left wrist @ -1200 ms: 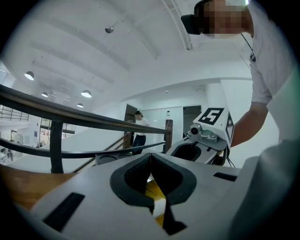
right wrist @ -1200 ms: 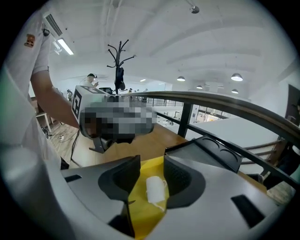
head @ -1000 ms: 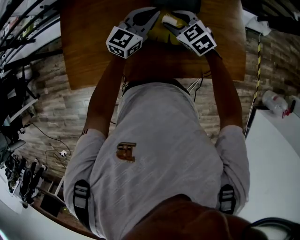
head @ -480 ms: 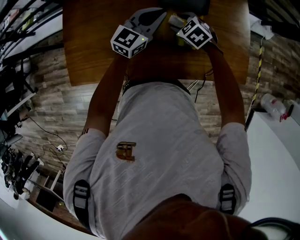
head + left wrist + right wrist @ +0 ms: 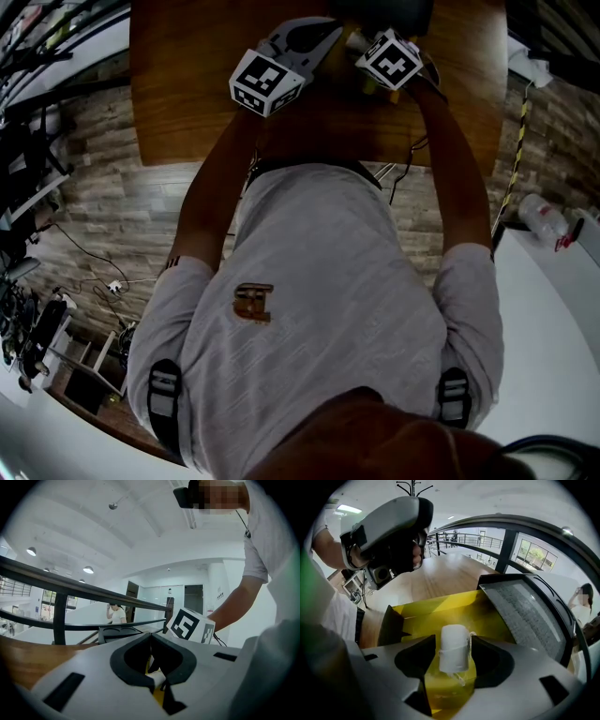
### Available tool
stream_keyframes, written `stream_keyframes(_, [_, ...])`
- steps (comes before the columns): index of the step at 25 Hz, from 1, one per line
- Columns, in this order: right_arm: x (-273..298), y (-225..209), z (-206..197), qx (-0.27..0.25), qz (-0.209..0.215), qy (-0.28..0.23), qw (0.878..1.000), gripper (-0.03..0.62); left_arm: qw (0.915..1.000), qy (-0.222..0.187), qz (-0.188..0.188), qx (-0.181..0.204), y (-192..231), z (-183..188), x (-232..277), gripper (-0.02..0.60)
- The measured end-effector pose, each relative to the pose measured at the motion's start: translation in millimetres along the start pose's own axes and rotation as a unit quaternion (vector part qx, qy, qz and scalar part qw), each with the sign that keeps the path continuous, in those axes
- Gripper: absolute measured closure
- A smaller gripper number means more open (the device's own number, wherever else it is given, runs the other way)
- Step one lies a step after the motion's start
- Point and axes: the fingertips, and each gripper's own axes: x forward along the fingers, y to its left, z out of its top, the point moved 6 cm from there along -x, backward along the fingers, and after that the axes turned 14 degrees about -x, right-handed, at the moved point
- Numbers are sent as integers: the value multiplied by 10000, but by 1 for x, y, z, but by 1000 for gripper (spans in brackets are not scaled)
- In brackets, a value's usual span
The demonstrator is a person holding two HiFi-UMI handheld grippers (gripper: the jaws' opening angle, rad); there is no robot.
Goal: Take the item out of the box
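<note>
An open yellow box (image 5: 440, 609) lies on the wooden table (image 5: 187, 75). In it is a small yellowish bottle (image 5: 453, 653) with a white cap. My right gripper (image 5: 453, 643) is open and reaches into the box. The bottle stands between its jaws, with a gap on each side of the cap. My left gripper (image 5: 330, 28) hangs just left of the box and points toward it. In the left gripper view its tips (image 5: 150, 637) meet, and bits of yellow and white show through the loop behind them. The grippers hide most of the box in the head view.
A dark-framed grey panel (image 5: 525, 606) stands right beside the box on its right. Black railings run past the table's far side. The table edge is close to the person's body (image 5: 309, 309), with wood floor and cables below. A white counter (image 5: 553, 319) is at the right.
Both grippers moved a little farther up the table. The right gripper came over the pale bottle that lay between the grippers, so the bottle is now between its jaws.
</note>
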Motion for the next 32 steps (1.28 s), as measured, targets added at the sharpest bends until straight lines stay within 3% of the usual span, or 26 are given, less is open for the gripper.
stream_keyframes(20, [13,-5,-8,164,109,-158,9997,393,9999,49,94,-19,3,-3,1,561])
stream_keyframes(32, [-20,0,4,367,-280,-579,9973,395,10000,17,11,67,-2,4,-7,561])
